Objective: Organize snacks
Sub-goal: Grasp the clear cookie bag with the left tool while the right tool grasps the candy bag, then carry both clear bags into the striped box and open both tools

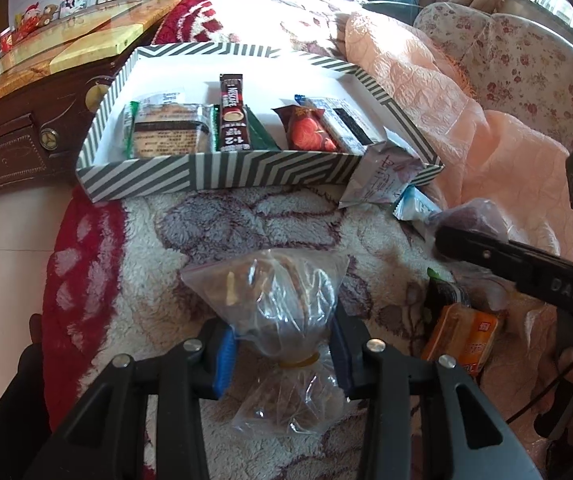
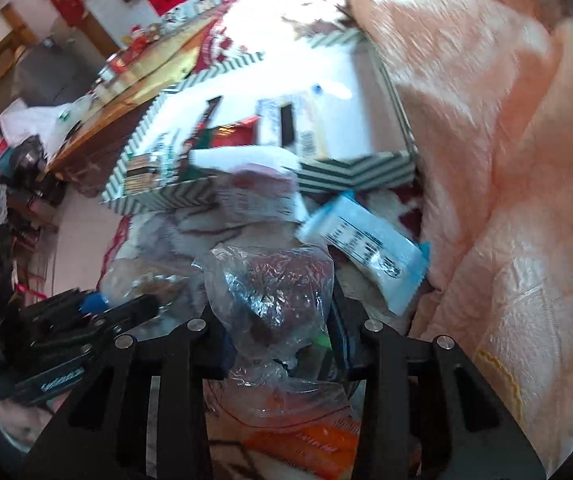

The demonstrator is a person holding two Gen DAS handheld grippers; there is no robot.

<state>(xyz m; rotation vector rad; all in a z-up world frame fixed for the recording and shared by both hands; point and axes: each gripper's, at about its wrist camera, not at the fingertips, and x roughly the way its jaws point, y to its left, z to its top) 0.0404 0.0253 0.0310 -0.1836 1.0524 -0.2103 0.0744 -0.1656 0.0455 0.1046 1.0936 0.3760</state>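
Right now my left gripper [image 1: 282, 356] is clamped on a clear knotted plastic bag of brown snacks [image 1: 274, 292]; my right gripper [image 2: 282, 344] pinches a clear bag of dark red snacks [image 2: 274, 280]. Both bags' long axes point straight at the near wall of the grey-and-white striped cardboard box [image 1: 214, 168]. Open room lies along its far edge.

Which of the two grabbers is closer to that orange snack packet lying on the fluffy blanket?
Right. The right gripper, closed on a clear bag, hangs just above the orange packet. The left gripper, closed on another clear bag, sits off to the packet's side.
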